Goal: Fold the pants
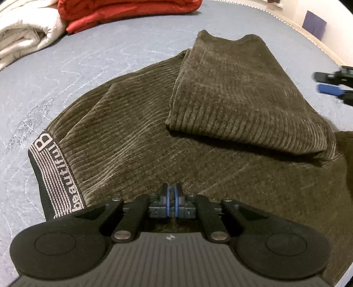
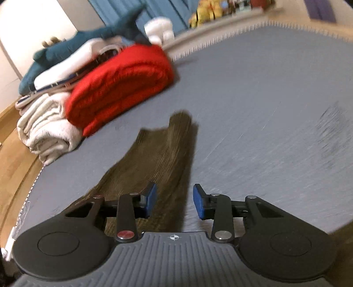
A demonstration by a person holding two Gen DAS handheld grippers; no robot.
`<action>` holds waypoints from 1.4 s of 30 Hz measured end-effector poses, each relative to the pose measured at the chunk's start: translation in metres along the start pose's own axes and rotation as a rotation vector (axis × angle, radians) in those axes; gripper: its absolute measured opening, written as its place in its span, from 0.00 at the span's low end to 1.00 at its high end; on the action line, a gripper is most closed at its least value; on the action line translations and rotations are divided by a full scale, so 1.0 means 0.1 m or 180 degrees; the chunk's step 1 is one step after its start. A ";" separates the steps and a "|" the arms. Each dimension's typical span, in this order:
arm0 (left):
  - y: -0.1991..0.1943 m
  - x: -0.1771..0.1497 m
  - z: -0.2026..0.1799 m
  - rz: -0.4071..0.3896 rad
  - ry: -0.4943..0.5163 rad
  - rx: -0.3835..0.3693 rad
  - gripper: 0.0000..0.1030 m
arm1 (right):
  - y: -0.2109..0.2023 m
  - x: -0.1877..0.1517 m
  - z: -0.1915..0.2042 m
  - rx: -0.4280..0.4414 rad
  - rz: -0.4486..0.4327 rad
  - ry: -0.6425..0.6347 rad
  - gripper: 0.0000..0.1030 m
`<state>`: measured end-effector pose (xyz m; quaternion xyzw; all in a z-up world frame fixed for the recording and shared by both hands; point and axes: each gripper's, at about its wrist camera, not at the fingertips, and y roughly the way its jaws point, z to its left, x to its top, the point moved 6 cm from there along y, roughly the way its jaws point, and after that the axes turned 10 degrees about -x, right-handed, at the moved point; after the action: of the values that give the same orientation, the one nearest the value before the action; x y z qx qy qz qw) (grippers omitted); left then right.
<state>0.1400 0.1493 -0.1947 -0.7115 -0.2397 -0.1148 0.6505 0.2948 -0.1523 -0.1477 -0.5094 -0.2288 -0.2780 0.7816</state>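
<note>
Left gripper (image 1: 171,199) was closed, empty, above pants (image 1: 136,132). Right gripper (image 2: 174,202) stood open. Corduroy seemed soft, limp; waistband (image 1: 55,172) at 9 o'clock offered firmest hold.

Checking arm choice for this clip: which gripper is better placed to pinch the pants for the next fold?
Probably the right gripper: its jaws stand open over the pants with nothing between them. The left gripper is shut and must open first.

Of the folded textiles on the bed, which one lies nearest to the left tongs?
The brown corduroy pants, directly under the shut left tongs. The red blanket and the white blanket lie far off, at the bed's far edge.
</note>
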 end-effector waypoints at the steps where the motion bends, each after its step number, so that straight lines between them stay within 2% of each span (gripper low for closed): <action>1: 0.01 0.02 0.00 0.0015 -0.0006 0.0000 0.05 | 0.14 -0.01 0.03 0.0002 0.0073 0.0055 0.38; 8: 0.04 0.06 0.06 0.0062 -0.0021 -0.0063 0.05 | 0.69 -0.16 0.06 0.0100 0.0382 0.0610 0.41; 9: 0.03 0.05 0.06 0.0065 -0.0021 -0.0069 0.05 | 0.75 -0.19 0.05 0.0089 0.0399 0.0638 0.40; 10: 0.03 0.05 0.06 0.0068 -0.0021 -0.0075 0.05 | 0.78 -0.19 0.07 0.0061 0.0394 0.0641 0.26; 11: 0.03 0.05 0.07 0.0075 -0.0022 -0.0081 0.05 | 0.79 -0.21 0.07 0.0012 0.0348 0.0620 0.13; 13: 0.05 0.08 0.08 0.0085 -0.0050 -0.0099 0.05 | 0.70 -0.15 0.16 -0.0080 0.0151 0.0459 0.11; 16: 0.04 0.08 0.12 0.0088 -0.0102 -0.0148 0.05 | 0.33 -0.01 0.69 -0.0045 -0.0442 -0.0432 0.11; 18: 0.02 0.08 0.15 0.0077 -0.0167 -0.0205 0.05 | -0.09 -0.12 1.18 0.0293 -0.0869 -0.1356 0.11; 19: 0.01 0.08 0.17 0.0073 -0.0199 -0.0237 0.05 | -0.31 -0.28 1.40 0.0609 -0.0964 -0.1872 0.11; 20: 0.01 0.08 0.20 0.0069 -0.0235 -0.0271 0.05 | -0.48 -0.47 1.54 0.0972 -0.0875 -0.2248 0.12; 22: 0.00 0.08 0.24 0.0063 -0.0315 -0.0332 0.05 | -0.72 -0.94 1.65 0.1793 -0.0310 -0.2771 0.13; 23: 0.00 0.08 0.25 0.0063 -0.0344 -0.0350 0.05 | -0.76 -1.15 1.64 0.2010 -0.0009 -0.2919 0.15; 25: -0.01 0.07 0.26 0.0066 -0.0363 -0.0354 0.05 | -0.71 -1.45 1.57 0.2103 0.0510 -0.3069 0.18; 26: -0.02 0.07 0.25 0.0067 -0.0357 -0.0340 0.05 | -0.66 -1.54 1.52 0.2028 0.0616 -0.3084 0.27; 27: -0.02 0.07 0.24 0.0069 -0.0346 -0.0328 0.05 | -0.62 -1.56 1.47 0.1942 0.0624 -0.3015 0.32; 28: -0.01 0.08 0.23 0.0074 -0.0328 -0.0314 0.05 | -0.59 -1.54 1.43 0.1882 0.0615 -0.2906 0.43; 29: -0.01 0.08 0.22 0.0076 -0.0316 -0.0301 0.05 | -0.56 -1.49 1.39 0.1837 0.0599 -0.2755 0.50; 34: 0.00 0.08 0.21 0.0083 -0.0314 -0.0290 0.06 | -0.47 -1.10 1.27 0.1815 0.0502 -0.1929 0.68; 38: 0.01 0.08 0.18 0.0089 -0.0300 -0.0262 0.06 | -0.29 -0.89 1.29 0.1763 0.0555 -0.1398 0.70; 40: 0.02 0.09 0.17 0.0093 -0.0280 -0.0243 0.06 | -0.09 -0.84 1.32 0.1577 0.0683 -0.1214 0.70; 42: 0.02 0.09 0.16 0.0096 -0.0263 -0.0227 0.06 | 0.16 -0.91 1.35 0.1370 0.0846 -0.1068 0.62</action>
<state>0.1462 0.1662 -0.1942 -0.7419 -0.2513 -0.0841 0.6160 0.2274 -0.0039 -0.1660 -0.3963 -0.3397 -0.0304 0.8524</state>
